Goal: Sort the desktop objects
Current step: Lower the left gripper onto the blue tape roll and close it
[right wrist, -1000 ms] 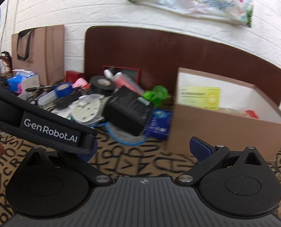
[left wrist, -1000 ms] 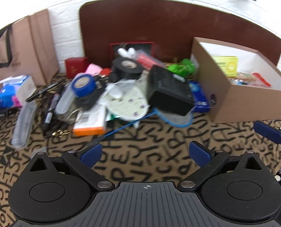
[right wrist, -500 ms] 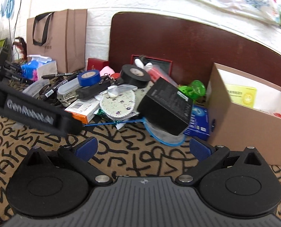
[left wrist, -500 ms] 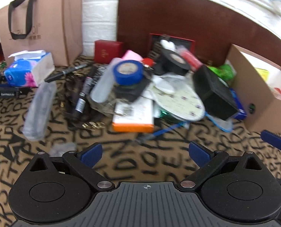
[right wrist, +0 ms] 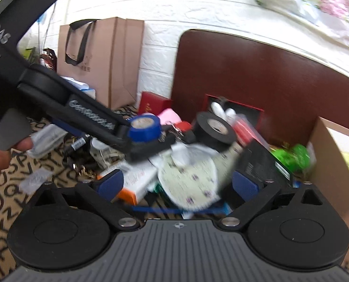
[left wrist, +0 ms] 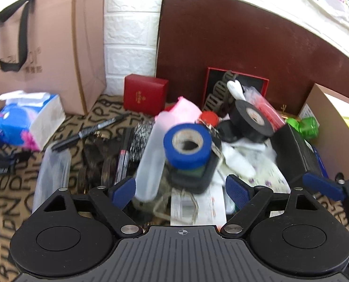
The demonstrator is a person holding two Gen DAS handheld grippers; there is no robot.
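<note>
A heap of desk objects lies on the letter-patterned cloth. A blue tape roll (left wrist: 186, 145) sits on a black block just ahead of my left gripper (left wrist: 181, 189), which is open and empty with its jaws on either side of the block. A black tape roll (left wrist: 253, 119) lies behind it to the right. My right gripper (right wrist: 178, 185) is open and empty over a round white spotted pad (right wrist: 190, 178). The blue tape roll (right wrist: 145, 128) also shows in the right wrist view, with the left gripper's body beside it. A brown cardboard box (right wrist: 332, 164) stands at the right.
A brown paper bag (left wrist: 45, 47) stands against the white brick wall at back left. A tissue pack (left wrist: 28, 119), a red box (left wrist: 145, 94), a black marker (left wrist: 89, 132), a clear tube (left wrist: 150, 162) and a green object (left wrist: 303, 124) lie around. A dark wooden board (left wrist: 233, 54) is behind the heap.
Both grippers have moved forward and closer to the heap. The left gripper now brackets the blue tape roll's block. The right gripper has come over the white pad.
</note>
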